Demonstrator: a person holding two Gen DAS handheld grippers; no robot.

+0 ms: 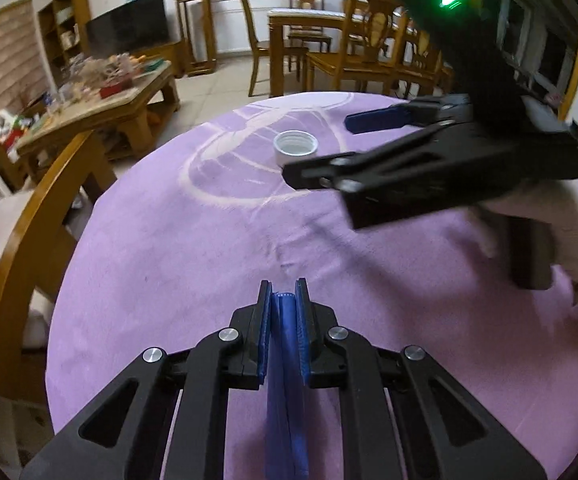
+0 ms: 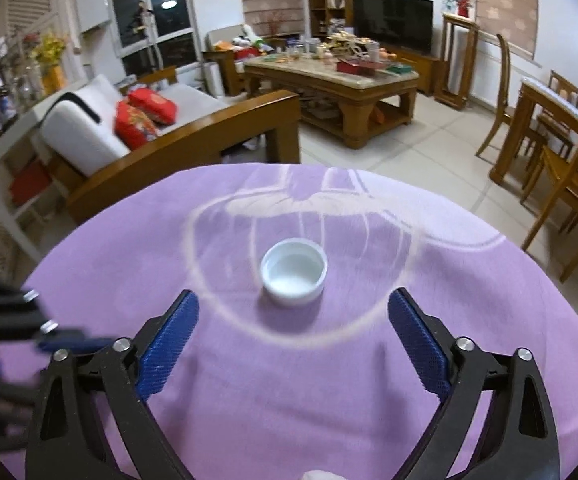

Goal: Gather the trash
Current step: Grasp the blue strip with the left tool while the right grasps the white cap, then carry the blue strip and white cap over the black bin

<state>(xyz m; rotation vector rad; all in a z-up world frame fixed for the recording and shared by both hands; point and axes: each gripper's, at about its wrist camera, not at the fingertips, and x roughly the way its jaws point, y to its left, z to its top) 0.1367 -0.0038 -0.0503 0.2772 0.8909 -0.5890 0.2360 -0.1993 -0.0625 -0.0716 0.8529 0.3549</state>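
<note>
A white bottle cap [image 2: 293,277] lies open side up on the purple cloth of the round table [image 2: 249,380]. My right gripper [image 2: 293,300] is open, its blue pads apart on either side just short of the cap. The cap also shows in the left wrist view [image 1: 295,148], with the right gripper [image 1: 317,148] reaching in from the right beside it. My left gripper [image 1: 284,286] is shut on a blue plastic bag [image 1: 285,380], a folded strip pinched between the pads, held over the near part of the table.
A wooden sofa [image 2: 161,136] with red cushions stands left of the table. A cluttered coffee table [image 2: 329,76] and TV are beyond. Dining chairs [image 2: 569,168] and a dining table stand at the right. The table's far edge [image 2: 289,166] drops to tiled floor.
</note>
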